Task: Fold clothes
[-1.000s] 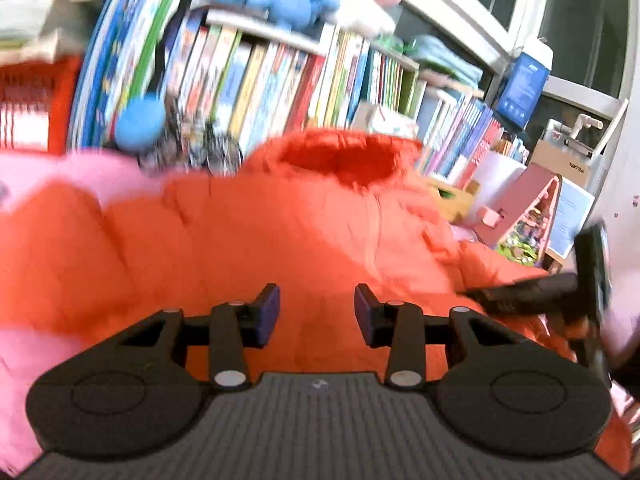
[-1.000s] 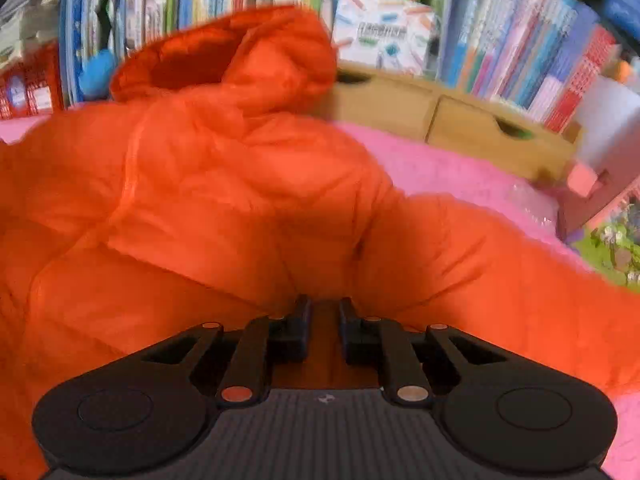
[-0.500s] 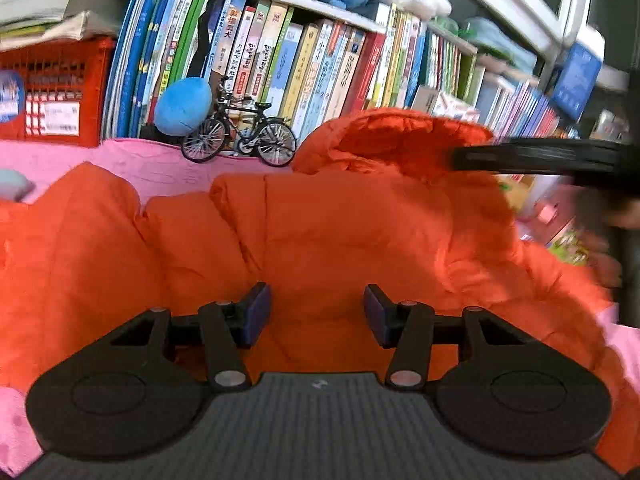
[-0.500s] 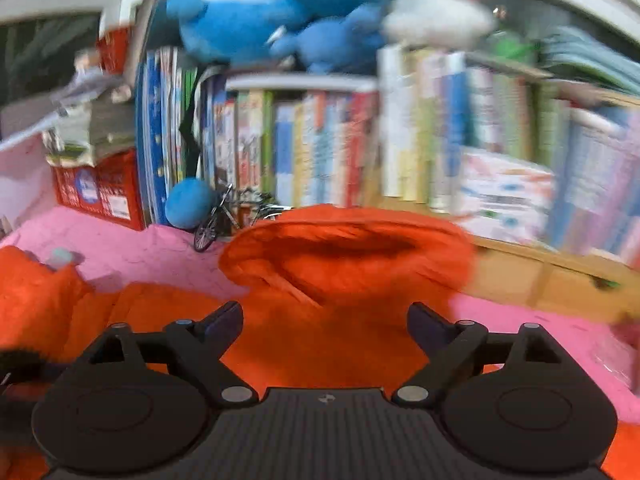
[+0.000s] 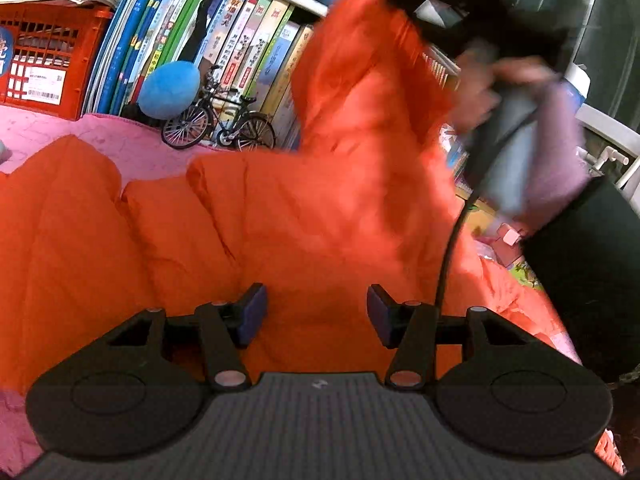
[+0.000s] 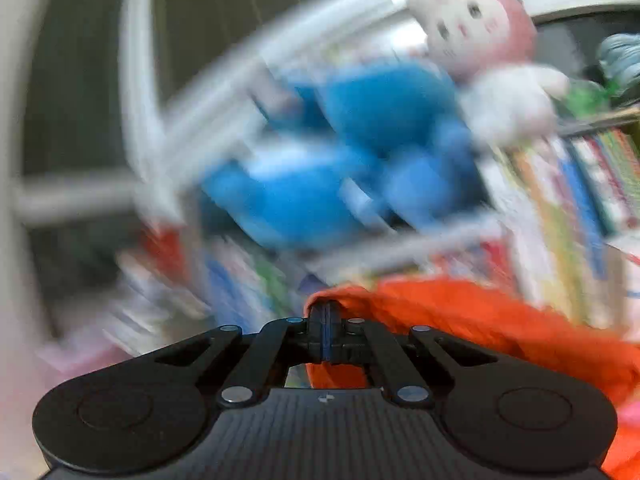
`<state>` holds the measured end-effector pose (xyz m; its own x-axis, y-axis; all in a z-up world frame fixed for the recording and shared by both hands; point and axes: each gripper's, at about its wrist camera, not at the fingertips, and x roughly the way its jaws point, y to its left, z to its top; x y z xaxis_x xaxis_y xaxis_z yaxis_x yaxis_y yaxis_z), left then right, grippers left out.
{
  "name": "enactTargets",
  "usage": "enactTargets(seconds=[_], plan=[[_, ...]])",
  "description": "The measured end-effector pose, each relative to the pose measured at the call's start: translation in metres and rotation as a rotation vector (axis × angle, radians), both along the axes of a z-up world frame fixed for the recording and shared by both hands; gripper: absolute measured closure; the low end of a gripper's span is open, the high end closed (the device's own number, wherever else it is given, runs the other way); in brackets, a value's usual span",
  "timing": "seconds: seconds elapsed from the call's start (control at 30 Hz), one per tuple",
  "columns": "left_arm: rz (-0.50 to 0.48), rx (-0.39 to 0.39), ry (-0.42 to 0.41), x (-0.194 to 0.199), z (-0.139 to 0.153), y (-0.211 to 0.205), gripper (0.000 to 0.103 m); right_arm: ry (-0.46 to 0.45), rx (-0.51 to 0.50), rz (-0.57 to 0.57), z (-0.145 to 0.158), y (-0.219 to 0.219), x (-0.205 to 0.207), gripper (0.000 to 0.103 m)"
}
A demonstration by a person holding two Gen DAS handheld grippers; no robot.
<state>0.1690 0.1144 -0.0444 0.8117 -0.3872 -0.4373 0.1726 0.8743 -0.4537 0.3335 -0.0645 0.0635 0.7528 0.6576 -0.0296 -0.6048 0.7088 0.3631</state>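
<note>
Since the earlier frames the hood of the puffy orange quilted jacket (image 5: 304,216) has come up off the bed: it lay slumped against the books, and now it stands lifted high at the upper right of the left wrist view, blurred with motion; the right gripper (image 6: 325,334) has swung up with it, so its camera, which looked down on orange fabric, now faces the blue plush toy (image 6: 344,168) and the pink-and-white doll (image 6: 480,40) on top of the bookshelf; the left gripper (image 5: 314,312) has barely shifted.

The right gripper's fingers are pressed together, pinching a fold of the orange hood edge that bunches around their tips; a hand (image 5: 480,96) in a lilac sleeve carries that tool; the left gripper's fingers are spread partway, with nothing between them, hovering low over the jacket's body.

The jacket lies spread across the pink bedcover (image 5: 132,148), its body puffed and rumpled, one sleeve trailing right; just beyond it stand a small model bicycle (image 5: 218,120) and a row of upright children's books (image 5: 248,40).

As a judgement, the folding is at an early stage: the hood seems to be going down over the body as a first fold; the sleeves look unfolded, the body is not yet halved, and smoothing remains.
</note>
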Motion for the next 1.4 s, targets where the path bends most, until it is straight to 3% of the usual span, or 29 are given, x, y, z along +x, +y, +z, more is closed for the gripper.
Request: enactTargets(seconds=[0.07, 0.1, 0.13, 0.2, 0.23, 0.3, 0.4, 0.47, 0.53, 0.67, 0.73, 0.8, 0.87, 0.93, 1.0, 1.13, 1.23, 1.3, 1.4], plan=[[0.002, -0.004, 0.003, 0.0, -0.001, 0.001, 0.049, -0.002, -0.017, 0.017, 0.006, -0.008, -0.006, 0.095], [0.002, -0.004, 0.004, 0.0, -0.001, 0.001, 0.049, 0.009, -0.084, 0.0, 0.003, -0.006, -0.006, 0.089], [0.003, -0.003, 0.004, 0.0, -0.001, 0.001, 0.049, 0.047, -0.197, -0.026, -0.004, -0.001, -0.002, 0.071], [0.004, -0.003, 0.004, 0.0, -0.002, 0.002, 0.049, 0.135, -0.439, -0.091, -0.023, 0.007, 0.0, 0.051], [0.005, -0.006, 0.005, 0.0, -0.002, 0.003, 0.049, 0.163, -0.547, -0.126, -0.034, 0.009, -0.002, 0.051], [0.011, -0.008, 0.006, 0.0, -0.002, 0.004, 0.049, 0.132, -0.601, -0.104, -0.046, -0.005, -0.025, 0.049], [0.026, 0.001, 0.006, -0.001, -0.002, 0.004, 0.049, 0.134, -0.604, -0.115, -0.059, -0.035, -0.059, 0.05], [0.043, 0.02, 0.0, -0.002, -0.001, 0.004, 0.049, 0.135, -0.658, -0.146, -0.072, -0.049, -0.08, 0.062], [0.067, 0.039, -0.011, -0.002, 0.0, 0.004, 0.049, 0.141, -0.787, -0.172, -0.093, -0.053, -0.089, 0.068], [0.124, 0.044, 0.051, 0.008, -0.004, 0.009, 0.066, 0.159, -1.014, -0.306, -0.141, -0.076, -0.085, 0.07], [0.147, 0.03, 0.071, 0.008, -0.007, 0.014, 0.081, 0.22, -0.976, -0.41, -0.147, -0.117, -0.073, 0.07], [0.17, 0.044, 0.085, 0.008, -0.007, 0.014, 0.088, 0.295, -0.954, -0.533, -0.145, -0.155, -0.066, 0.071], [0.184, 0.099, 0.076, 0.006, -0.003, 0.008, 0.087, 0.327, -0.951, -0.626, -0.14, -0.182, -0.069, 0.071], [0.231, 0.257, 0.047, -0.001, 0.008, -0.011, 0.074, 0.338, -0.94, -0.694, -0.133, -0.203, -0.079, 0.071], [0.254, 0.418, -0.003, -0.012, 0.02, -0.035, 0.068, 0.333, -0.813, -0.637, -0.119, -0.218, -0.102, 0.071], [0.138, 0.563, -0.119, -0.038, 0.039, -0.081, 0.055, 0.238, -0.662, -0.426, -0.098, -0.194, -0.143, 0.064], [0.093, 0.665, -0.13, -0.045, 0.036, -0.106, 0.053, 0.187, -0.63, -0.23, -0.098, -0.154, -0.165, 0.052], [0.075, 0.716, -0.101, -0.045, 0.027, -0.115, 0.053, 0.202, -0.607, -0.109, -0.105, -0.13, -0.171, 0.051], [0.124, 0.807, -0.043, -0.044, 0.009, -0.109, 0.051, 0.256, -0.689, -0.08, -0.13, -0.114, -0.167, 0.05]])
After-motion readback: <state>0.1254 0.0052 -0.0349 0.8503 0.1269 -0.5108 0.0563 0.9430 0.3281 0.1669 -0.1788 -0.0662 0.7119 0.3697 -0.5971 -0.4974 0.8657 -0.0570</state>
